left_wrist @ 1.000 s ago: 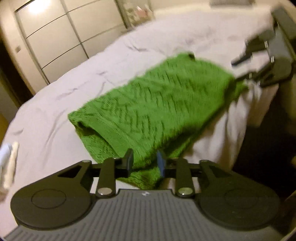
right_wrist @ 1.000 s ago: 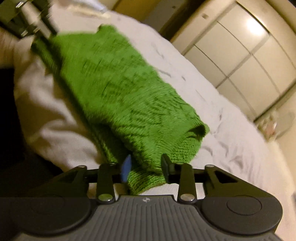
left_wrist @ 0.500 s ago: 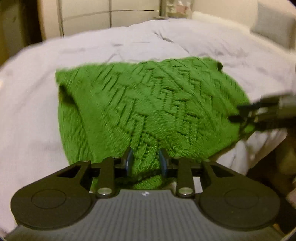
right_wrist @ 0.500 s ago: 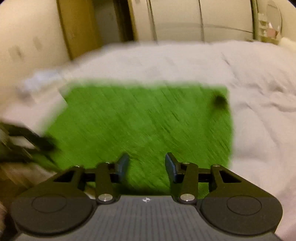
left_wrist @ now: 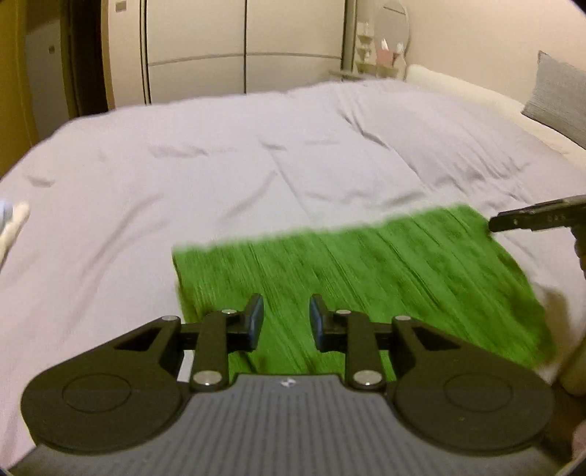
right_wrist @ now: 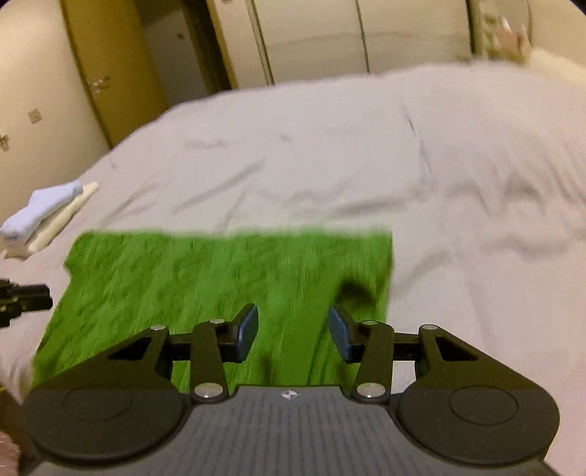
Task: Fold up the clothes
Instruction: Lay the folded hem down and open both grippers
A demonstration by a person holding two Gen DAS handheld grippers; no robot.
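Right up close, the black left gripper with blue pads (left_wrist: pixel 286 322), tipped down over the bed. Jaws only a little way apart and closing, with green showing in the gap; too smeary to tell if the pads pinch the wool or not. Same kind of black right gripper with blue pads (right_wrist: pixel 293 333), also tipped down, jaws spread wider, pads not touching anything, green wool under the gap. Next, the bright green knitted sweater (left_wrist: pixel 384 278), folded into a flat block, lying on the near edge of the bed, right under both grippers and spread between them. Very blurry in both views. A small dark spot (right_wrist: pixel 353 291) on the sweater near its right side, just past the right gripper's pad. A black tip of the right gripper beside the sweater's far right corner in the left view; cannot tell if touching. Under it all, the big pale wrinkled bed cover (left_wrist: pixel 219 183), going far back. Off to the left on the cover, well apart from the sweater, a white sock on a folded cream cloth (right_wrist: pixel 44 212). Far right, a grey pillow (left_wrist: pixel 560 95) at the head of the bed. At the very back, tall cream cupboard doors (left_wrist: pixel 197 47) and a round mirror (left_wrist: pixel 393 22) over a little shelf.
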